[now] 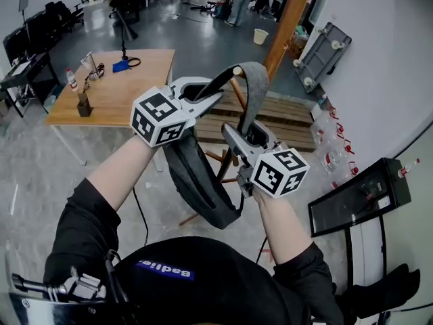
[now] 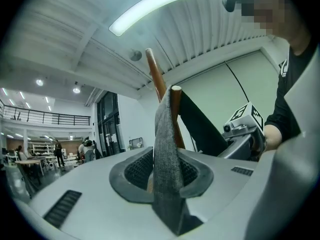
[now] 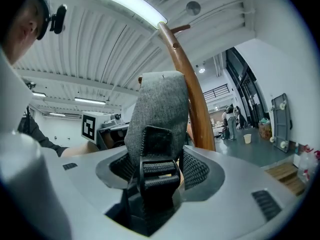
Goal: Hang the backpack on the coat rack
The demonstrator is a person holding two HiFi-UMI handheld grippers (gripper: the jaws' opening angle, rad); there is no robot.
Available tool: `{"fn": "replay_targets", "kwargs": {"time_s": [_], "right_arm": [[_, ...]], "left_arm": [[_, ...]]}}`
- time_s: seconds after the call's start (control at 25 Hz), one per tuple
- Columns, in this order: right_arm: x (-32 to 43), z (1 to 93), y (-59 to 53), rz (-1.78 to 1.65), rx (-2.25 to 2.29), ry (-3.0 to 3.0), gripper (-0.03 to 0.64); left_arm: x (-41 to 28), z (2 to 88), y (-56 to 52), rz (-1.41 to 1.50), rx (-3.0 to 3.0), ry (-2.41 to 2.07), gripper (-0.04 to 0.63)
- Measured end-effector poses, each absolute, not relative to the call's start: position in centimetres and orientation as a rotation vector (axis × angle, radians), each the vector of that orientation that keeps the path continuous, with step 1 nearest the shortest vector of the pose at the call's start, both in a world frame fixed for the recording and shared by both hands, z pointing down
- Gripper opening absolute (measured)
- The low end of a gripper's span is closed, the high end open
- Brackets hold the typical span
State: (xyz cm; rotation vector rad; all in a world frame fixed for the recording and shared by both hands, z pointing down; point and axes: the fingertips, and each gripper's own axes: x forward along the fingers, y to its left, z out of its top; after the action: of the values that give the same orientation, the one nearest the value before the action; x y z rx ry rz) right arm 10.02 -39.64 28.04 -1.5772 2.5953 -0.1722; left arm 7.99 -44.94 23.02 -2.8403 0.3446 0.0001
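Note:
The grey backpack strap (image 1: 254, 87) is looped over a peg (image 1: 235, 72) of the wooden coat rack (image 1: 287, 19), and the dark backpack (image 1: 199, 181) hangs below between my arms. My left gripper (image 1: 214, 93) reaches in from the left. In the left gripper view the strap (image 2: 165, 134) stands edge-on between the left gripper (image 2: 162, 179) pads, with a gap showing on each side. My right gripper (image 1: 247, 131) is just under the peg. In the right gripper view the strap (image 3: 160, 104) and its black buckle (image 3: 157, 171) lie loose between the spread jaws of the right gripper (image 3: 159, 184).
A wooden table (image 1: 115, 93) with a bottle and small items stands at the left. A wooden pallet (image 1: 287, 117) lies behind the rack base. A white wall runs along the right, with a black flat case (image 1: 358, 195) leaning near it. People stand far back.

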Motion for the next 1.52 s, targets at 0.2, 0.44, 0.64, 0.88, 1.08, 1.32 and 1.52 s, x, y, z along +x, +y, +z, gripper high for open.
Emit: {"fn": "replay_targets", "kwargs": {"time_s": [0.2,0.44,0.64,0.88,1.08,1.32,1.52], "right_arm": [[11.0,28.9,-38.8,-0.057,-1.608,2.632,0.252],[12.5,29.0,-36.9,0.1,-1.555,2.668,0.252],[14.7,28.9,-33.2,0.192,-1.517,2.659,0.252],[13.7,30.1,-26.8,0.132,-1.431,2.686,0.252],[9.7,34.3,-21.8,0.051,-1.356,2.762,0.251],[5.9,38.7,-16.9,-0.107,-1.328,2.777,0.239],[4.5,40.4,-13.8,-0.162,-1.355,2.726,0.105]], "left_arm": [[7.0,24.2,-44.1,-0.102,-2.762,0.485,0.143],[4.7,23.6,-42.0,-0.112,-2.669,0.713,0.176],[3.1,23.3,-37.4,-0.076,-2.604,0.879,0.176],[1.5,25.1,-29.5,0.013,-2.623,0.91,0.175],[1.2,30.3,-25.0,0.111,-2.791,0.86,0.175],[0.0,36.1,-21.2,0.204,-3.013,0.743,0.173],[-1.0,38.5,-17.6,0.258,-3.109,0.642,0.11]]}}
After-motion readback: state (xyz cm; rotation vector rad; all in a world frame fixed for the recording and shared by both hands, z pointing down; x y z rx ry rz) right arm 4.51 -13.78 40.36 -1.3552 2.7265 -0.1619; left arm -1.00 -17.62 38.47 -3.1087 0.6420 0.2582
